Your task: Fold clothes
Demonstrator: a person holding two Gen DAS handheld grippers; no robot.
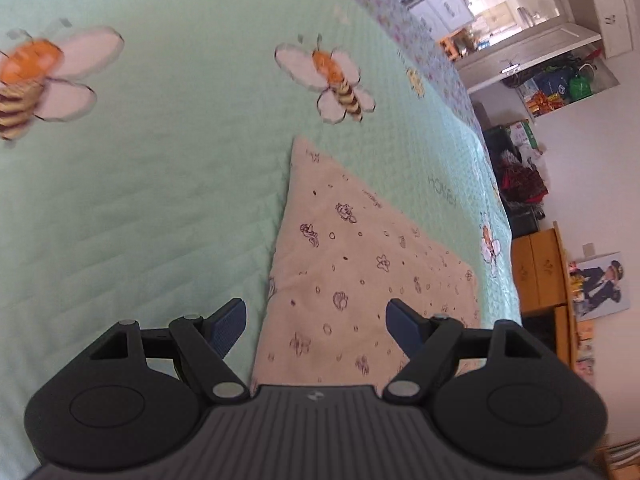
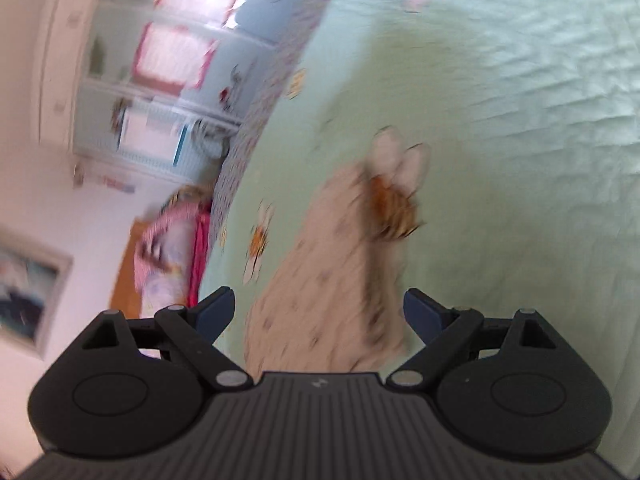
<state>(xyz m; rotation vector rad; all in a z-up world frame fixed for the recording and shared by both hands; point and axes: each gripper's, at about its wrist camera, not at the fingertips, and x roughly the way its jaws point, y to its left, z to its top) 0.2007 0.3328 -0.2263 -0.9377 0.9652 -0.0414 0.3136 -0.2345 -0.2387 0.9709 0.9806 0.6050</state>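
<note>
A beige garment with small dark doodle prints lies flat on the bed, on a pale green quilted bedspread printed with large bees. In the left wrist view the left gripper has its jaws spread wide, with nothing pinched between them. The garment's near part is seen in the gap between the two blue fingertips, and its pointed far corner reaches up toward one bee; whether the tips touch the cloth, I cannot tell. In the right wrist view, which is blurred, the right gripper also has its jaws spread and holds nothing. The same garment shows between its fingers and stretches away from them toward a bee print. Beside the bed a wooden cabinet stands by the white wall.
</note>
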